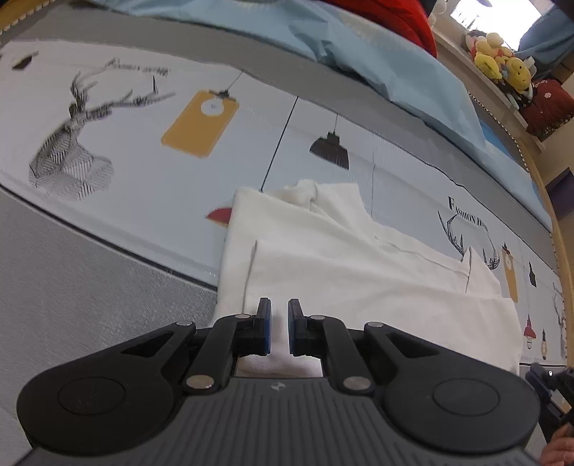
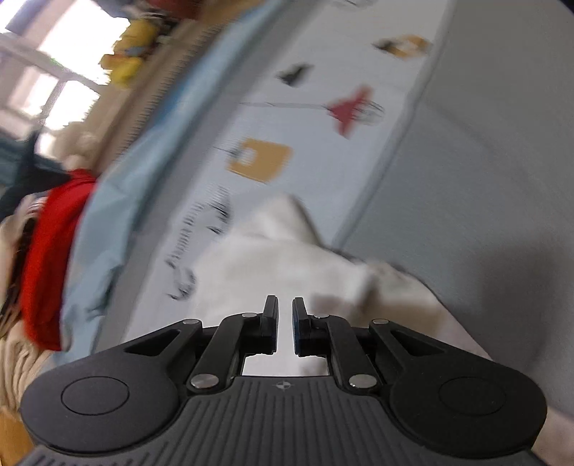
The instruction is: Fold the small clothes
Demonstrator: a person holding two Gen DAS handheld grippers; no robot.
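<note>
Grey quilted bed surface fills most of both views, overlaid by a pale blue printed sheet showing deer heads, hanging lamps and mustard-yellow tags. Along its far edge lies a light blue blanket with a red fabric bundle beyond it, and yellow plush toys sit on a wooden ledge.

On the printed sheet, nearest the cameras, lies a small white cloth garment. It looks partly folded: one panel lies flat over another, with straight edges on the left side, while the far end is rumpled and the right part spreads out unfolded. At least one more fold seems to remain, plus smoothing.

Left gripper, black with blue pads, sits low over the garment's near edge with only a narrow gap between its jaws; white cloth shows in that gap, and it appears pinched.

Right gripper is also nearly closed above the garment; that view is motion-blurred, so whether it holds cloth cannot be told.
</note>
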